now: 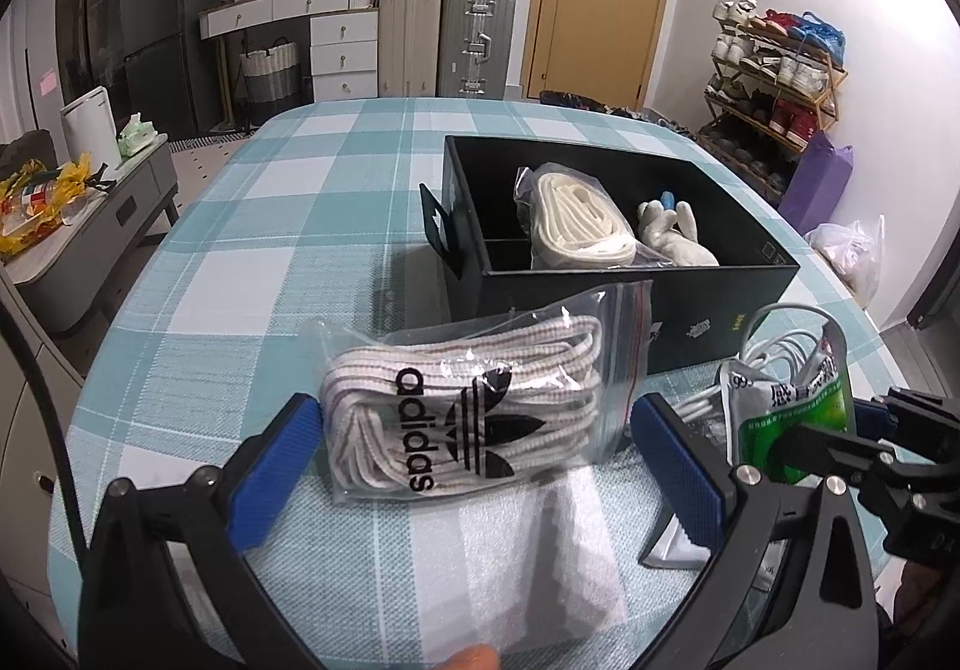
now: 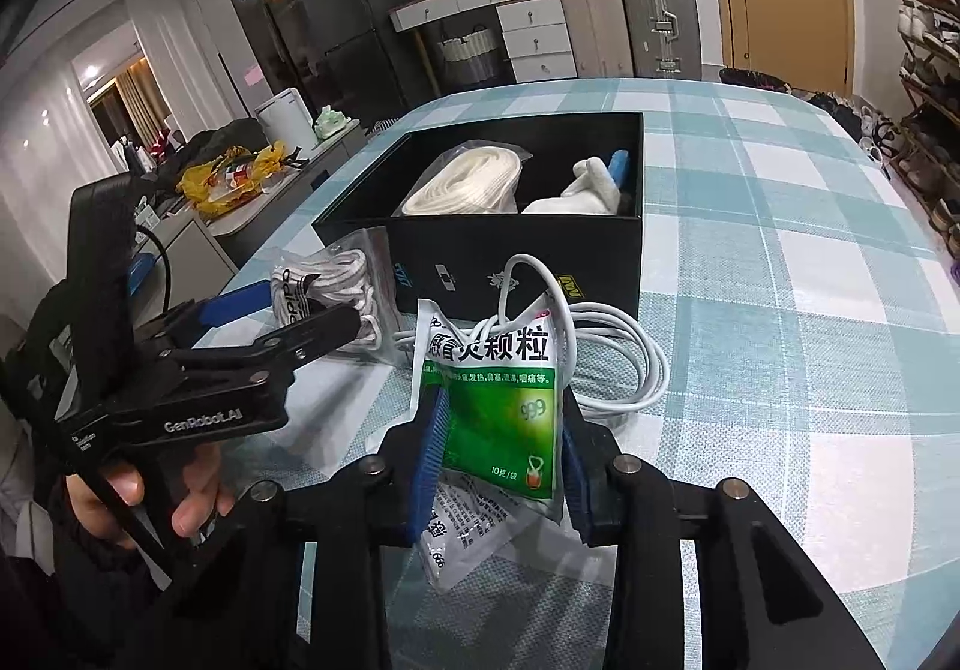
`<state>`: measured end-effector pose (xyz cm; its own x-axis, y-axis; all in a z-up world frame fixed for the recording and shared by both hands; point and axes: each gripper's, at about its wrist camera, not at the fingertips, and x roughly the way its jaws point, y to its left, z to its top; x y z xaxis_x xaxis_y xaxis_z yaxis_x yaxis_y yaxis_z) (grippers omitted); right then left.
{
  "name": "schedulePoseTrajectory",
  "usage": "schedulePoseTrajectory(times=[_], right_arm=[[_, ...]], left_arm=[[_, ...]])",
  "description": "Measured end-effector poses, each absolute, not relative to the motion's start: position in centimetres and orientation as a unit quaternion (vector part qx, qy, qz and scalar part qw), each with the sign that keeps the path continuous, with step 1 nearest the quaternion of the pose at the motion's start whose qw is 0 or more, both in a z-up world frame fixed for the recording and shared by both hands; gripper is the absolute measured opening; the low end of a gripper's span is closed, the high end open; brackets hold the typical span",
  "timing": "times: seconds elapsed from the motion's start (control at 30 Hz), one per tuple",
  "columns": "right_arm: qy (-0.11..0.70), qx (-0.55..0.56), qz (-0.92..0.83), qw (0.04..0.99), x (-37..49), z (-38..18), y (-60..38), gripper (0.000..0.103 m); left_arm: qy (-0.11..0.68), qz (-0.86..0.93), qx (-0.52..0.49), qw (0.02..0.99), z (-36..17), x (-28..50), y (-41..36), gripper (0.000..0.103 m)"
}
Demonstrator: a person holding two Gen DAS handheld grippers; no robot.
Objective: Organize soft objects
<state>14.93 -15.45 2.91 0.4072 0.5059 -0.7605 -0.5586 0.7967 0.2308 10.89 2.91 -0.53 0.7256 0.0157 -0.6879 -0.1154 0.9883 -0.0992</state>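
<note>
My right tongs (image 2: 501, 466) are squeezing a green packet (image 2: 501, 406) just above the tabletop (image 2: 780, 370), near the black box (image 2: 516, 256). My left tongs (image 1: 474, 454) are standing wide open around a bag of laces (image 1: 468, 406) lying on the tabletop. A white cable (image 2: 624, 358) is lying behind the packet.

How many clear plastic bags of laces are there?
2. One bag of striped laces lies on the table, between the open left claw fingers. One bag of white laces sits inside the black box. More could be hidden in the box.
</note>
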Motion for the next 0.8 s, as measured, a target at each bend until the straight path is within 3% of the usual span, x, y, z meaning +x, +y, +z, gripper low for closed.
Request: schedulePoseTrajectory(times=[0.43,0.8], right_arm=[[0.447,-0.031,0.320,0.835,15.1,2.8,-15.4,0.035],[0.450,-0.035,0.322,0.833,15.2,2.6,-15.6,0.035]], left_arm=[[0.410,0.049,-0.057,0.909,-1.8,12.7,2.9,0.102],[0.393,0.027,-0.038,0.919,-1.2,11.7,2.5,0.081]])
